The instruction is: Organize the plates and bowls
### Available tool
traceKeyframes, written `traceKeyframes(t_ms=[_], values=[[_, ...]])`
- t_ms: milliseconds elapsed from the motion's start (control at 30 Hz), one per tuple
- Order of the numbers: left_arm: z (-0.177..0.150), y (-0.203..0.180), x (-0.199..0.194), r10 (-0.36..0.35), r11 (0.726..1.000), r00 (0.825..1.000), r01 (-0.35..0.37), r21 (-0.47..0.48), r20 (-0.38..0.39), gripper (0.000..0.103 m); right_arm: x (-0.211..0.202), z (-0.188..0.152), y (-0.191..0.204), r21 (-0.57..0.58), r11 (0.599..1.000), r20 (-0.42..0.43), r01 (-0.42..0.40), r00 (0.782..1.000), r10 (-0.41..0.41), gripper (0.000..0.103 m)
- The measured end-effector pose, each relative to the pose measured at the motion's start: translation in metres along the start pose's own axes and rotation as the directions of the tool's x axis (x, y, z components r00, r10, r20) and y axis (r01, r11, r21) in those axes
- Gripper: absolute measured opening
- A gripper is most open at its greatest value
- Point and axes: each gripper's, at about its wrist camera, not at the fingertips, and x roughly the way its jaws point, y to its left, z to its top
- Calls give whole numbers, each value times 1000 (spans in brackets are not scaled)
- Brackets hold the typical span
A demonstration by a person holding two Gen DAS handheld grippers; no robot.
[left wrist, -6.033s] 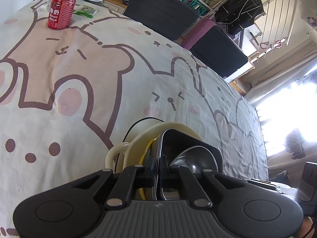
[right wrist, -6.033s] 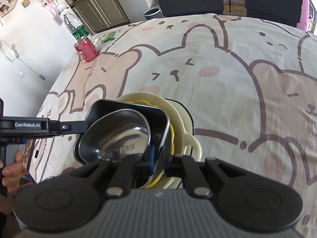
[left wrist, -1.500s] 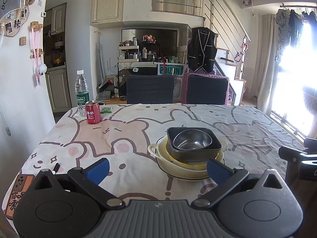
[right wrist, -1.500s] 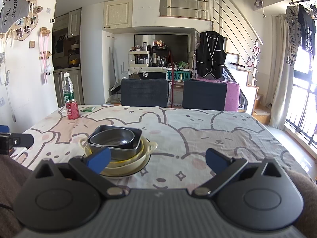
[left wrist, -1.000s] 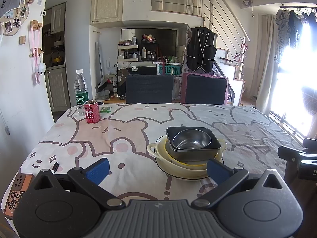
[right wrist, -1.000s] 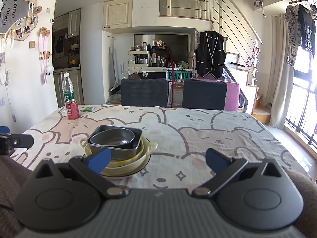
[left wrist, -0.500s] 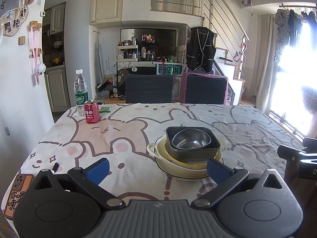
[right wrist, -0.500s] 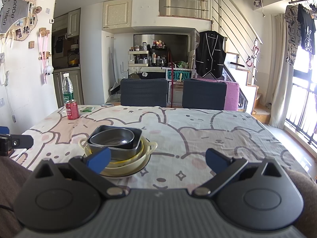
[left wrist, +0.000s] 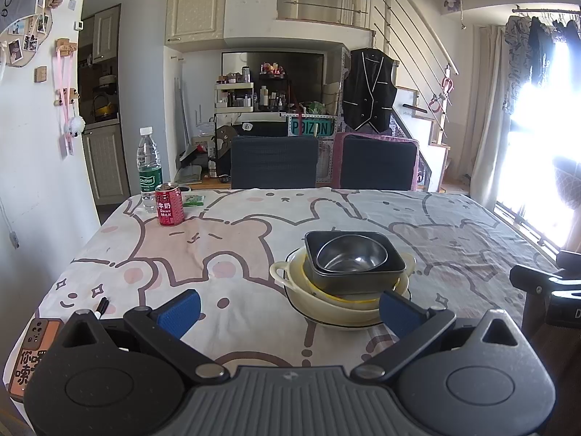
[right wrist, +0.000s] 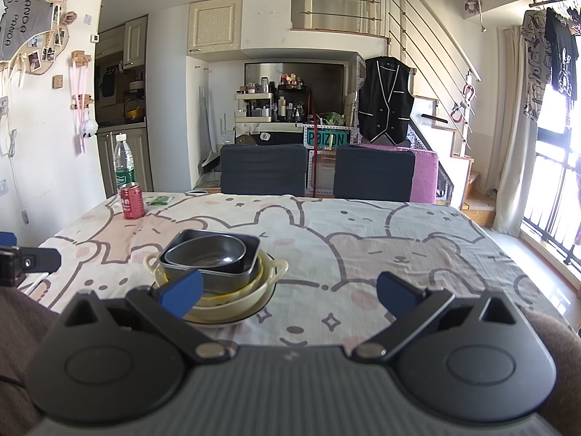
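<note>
Both grippers spread wide, holding nothing: left gripper (left wrist: 288,309) and right gripper (right wrist: 290,292) sit low in frame, back from the dishes. Stack on the table (left wrist: 232,254), centre-right in left view, lower left of centre in right view: steel bowl (left wrist: 351,257) inside dark square dish (left wrist: 394,267), on yellow plate (left wrist: 357,304), in cream handled bowl (left wrist: 290,276). Red can (left wrist: 169,206) and water bottle (left wrist: 149,167) upper left.

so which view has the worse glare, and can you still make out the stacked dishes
Left wrist view: the window is blown out white, yet the steel bowl stays sharp. Right wrist view: milder window light, stack clear; fisheye bends the edges in both.
</note>
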Motion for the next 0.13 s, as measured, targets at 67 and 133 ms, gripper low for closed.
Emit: traceKeyframes(t_ms=[67, 133], values=[[0, 2, 1, 2, 1000, 1000, -2, -1, -1, 103, 0, 0, 0, 0, 1000, 0, 0, 1000, 0, 103], [0, 2, 1, 3, 1000, 1000, -3, -2, -1, 103, 0, 0, 0, 0, 1000, 0, 0, 1000, 0, 103]])
